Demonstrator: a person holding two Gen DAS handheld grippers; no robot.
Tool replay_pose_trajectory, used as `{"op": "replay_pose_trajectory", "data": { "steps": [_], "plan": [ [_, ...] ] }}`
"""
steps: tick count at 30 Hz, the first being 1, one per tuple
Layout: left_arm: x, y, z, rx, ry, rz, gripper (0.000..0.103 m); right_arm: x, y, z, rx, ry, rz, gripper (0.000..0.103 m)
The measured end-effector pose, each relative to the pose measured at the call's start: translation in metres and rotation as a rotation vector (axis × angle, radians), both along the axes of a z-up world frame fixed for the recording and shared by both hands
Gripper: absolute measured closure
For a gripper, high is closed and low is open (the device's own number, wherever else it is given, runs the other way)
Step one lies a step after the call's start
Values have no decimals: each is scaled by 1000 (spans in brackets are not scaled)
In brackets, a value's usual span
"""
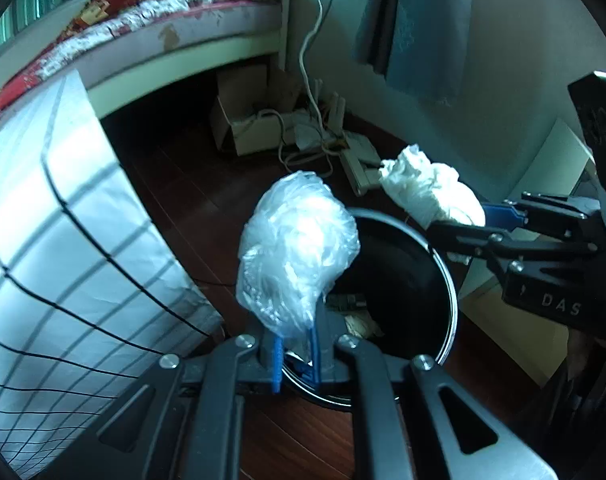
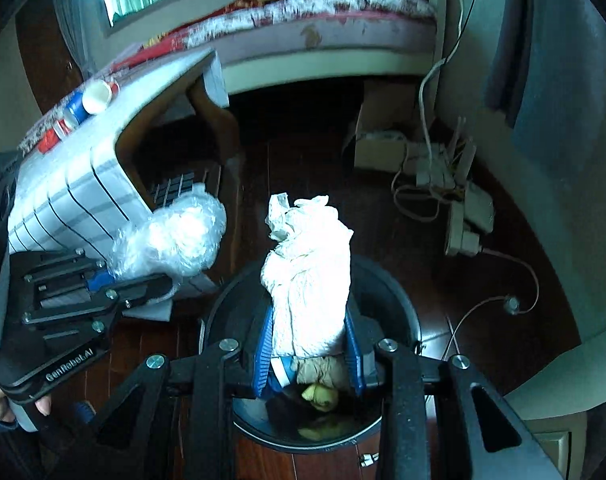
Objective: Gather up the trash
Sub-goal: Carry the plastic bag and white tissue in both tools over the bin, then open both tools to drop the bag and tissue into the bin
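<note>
My left gripper [image 1: 297, 354] is shut on a crumpled clear plastic bag [image 1: 297, 250] and holds it over the near rim of a round black trash bin [image 1: 449, 280] on the dark wood floor. My right gripper [image 2: 309, 354] is shut on a wad of white paper [image 2: 309, 276] and holds it above the same bin [image 2: 403, 304], which has scraps inside. In the left wrist view the right gripper [image 1: 469, 220] comes in from the right with the paper wad [image 1: 431, 188]. In the right wrist view the left gripper [image 2: 123, 276] shows at the left with the plastic bag [image 2: 175, 236].
A table draped in a white checked cloth [image 1: 63, 240] stands left of the bin; cans and a cup [image 2: 99, 96] lie on it. A bed [image 1: 175, 32] runs along the back. Cardboard boxes [image 1: 243, 128], power strips and cables [image 2: 463, 200] clutter the floor by the wall.
</note>
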State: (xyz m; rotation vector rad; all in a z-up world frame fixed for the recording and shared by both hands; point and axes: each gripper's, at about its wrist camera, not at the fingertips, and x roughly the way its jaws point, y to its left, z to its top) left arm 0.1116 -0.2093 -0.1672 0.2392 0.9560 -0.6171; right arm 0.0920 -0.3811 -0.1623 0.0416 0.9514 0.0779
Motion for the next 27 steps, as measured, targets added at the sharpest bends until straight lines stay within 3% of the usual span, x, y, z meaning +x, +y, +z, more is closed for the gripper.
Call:
{"op": "replay_pose_trajectory", "data": {
  "steps": [8, 11, 12, 13, 14, 15, 16, 17, 27],
  "plan": [
    [9, -15, -26, 13, 82, -40, 91, 4, -7, -32, 4, 90, 31, 70],
    [12, -17, -35, -5, 134, -46, 83, 5, -9, -42, 7, 121, 42, 69],
    [13, -18, -39, 0, 159, -48, 60, 7, -11, -49, -17, 150, 35, 68],
    [14, -18, -41, 11, 157, -37, 42, 9, -14, -55, -49, 168, 11, 60],
    [14, -14, -40, 19, 126, -6, 12, 9, -16, -58, -76, 175, -12, 40],
    [13, -9, -38, 17, 100, 14, 2, 9, -23, -64, -118, 185, -53, 27],
    [12, -5, -37, 17, 81, 31, 2, 9, -26, -66, -133, 195, -75, 8],
    [13, -2, -37, 29, 79, 48, 2, 8, -29, -68, -137, 203, -88, 2],
    [11, 5, -37, 78, -1, 103, 1, 5, -16, -61, -168, 177, -63, 1]
  ]
}}
